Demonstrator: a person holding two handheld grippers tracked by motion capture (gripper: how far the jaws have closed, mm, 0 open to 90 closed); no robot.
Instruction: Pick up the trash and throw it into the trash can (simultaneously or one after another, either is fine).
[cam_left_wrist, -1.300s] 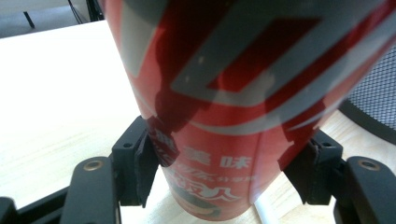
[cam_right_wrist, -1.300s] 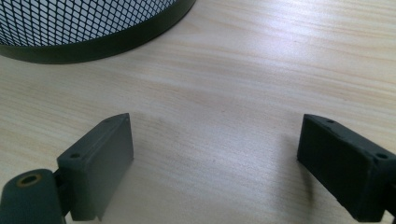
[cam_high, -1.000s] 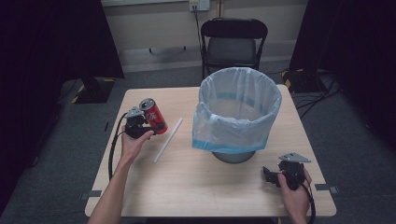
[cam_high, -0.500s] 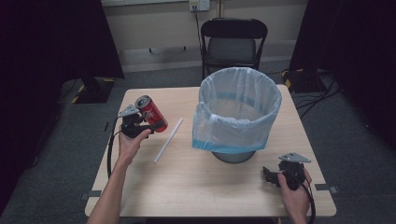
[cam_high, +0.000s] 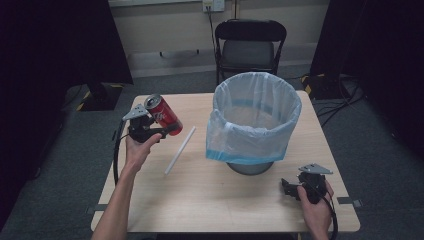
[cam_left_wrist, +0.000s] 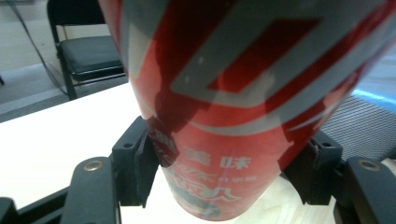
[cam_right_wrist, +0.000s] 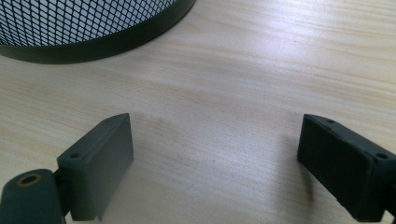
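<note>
1. The step in hand looks like binning rubbish: the left gripper (cam_high: 161, 129) is clenched on a red aluminium drinks can with silver lettering (cam_high: 163, 113), which sits tilted at the left of the high view, clear of the pale wooden table (cam_high: 210, 200).
2. In the left gripper view the black pads (cam_left_wrist: 143, 163) press on both sides of the can (cam_left_wrist: 243, 102) low on its body, so the grip seems firm.
3. Next, I'd judge, the can must travel right across the frame to above the black mesh wastebasket lined with a clear blue-tinted plastic bag (cam_high: 252, 117), then be let go over its mouth; it needs height to clear the rim.
4. The right gripper (cam_high: 291, 187) rests at the lower right of the high view, jaws spread with nothing between them.
5. A white straight plastic straw (cam_high: 180, 150) lies on the table between can and basket, untouched.
6. Hard to tell: whether the can is empty; the basket's bottom looks bare but hazy through the liner.
</note>
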